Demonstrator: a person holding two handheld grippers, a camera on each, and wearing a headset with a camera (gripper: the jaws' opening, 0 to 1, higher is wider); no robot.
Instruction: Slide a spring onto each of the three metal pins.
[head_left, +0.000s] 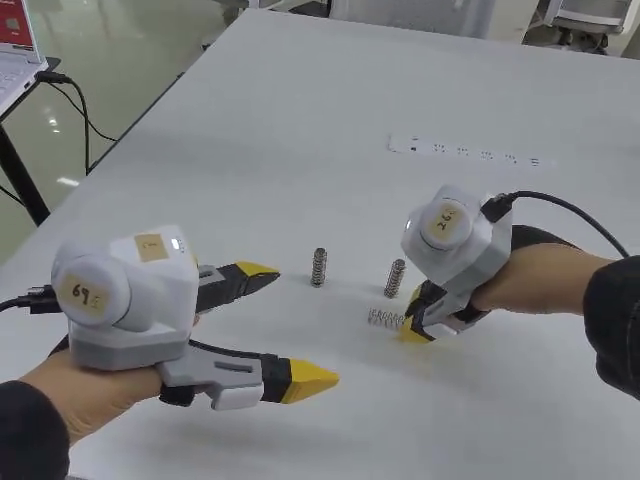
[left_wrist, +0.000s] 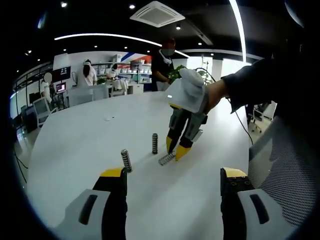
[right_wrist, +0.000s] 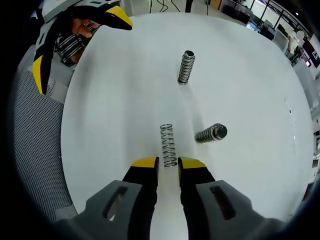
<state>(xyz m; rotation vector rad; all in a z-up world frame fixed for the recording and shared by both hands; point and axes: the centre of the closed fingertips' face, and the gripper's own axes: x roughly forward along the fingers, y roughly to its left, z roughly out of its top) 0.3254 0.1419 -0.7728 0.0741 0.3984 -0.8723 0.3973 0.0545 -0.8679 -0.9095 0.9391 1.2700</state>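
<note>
R gripper (right_wrist: 168, 163): jaws at a narrow gap, yellow tips either side of the near end of the loose spring (right_wrist: 168, 142). Whether the pads bite the coil or just flank it, can't tell. Either way the spring lies flat on the table (head_left: 300, 120), not lifted.

Key relation, R gripper view: from the tips the spring runs out toward 12 o'clock, leaning a hair to 11. Its long axis is thus nearly in line w/ the jaws, not across them. The hold would be at one end, w/ most of the length sticking out ahead. Judgement: good for threading, since the free far end leads. But an end-hold on a soft coil may let it droop or swivel once off the table.

Further out: near sprung pin (right_wrist: 210, 133) at 1 o'clock, close to the loose spring's far end but apart. Far sprung pin (right_wrist: 186, 66) at approx 12–1, well beyond. Both upright, coils on. So 2 of 3 look done, and the third spring is the one at the tips. Where its pin stands, can't tell.

L gripper (head_left: 290, 324): jaws wide open, nothing btwn them, hovering well apart from the work. In head view it sits at approx 8 o'clock from R gripper. R is far nearer, so the pick looks like R's job.
</note>
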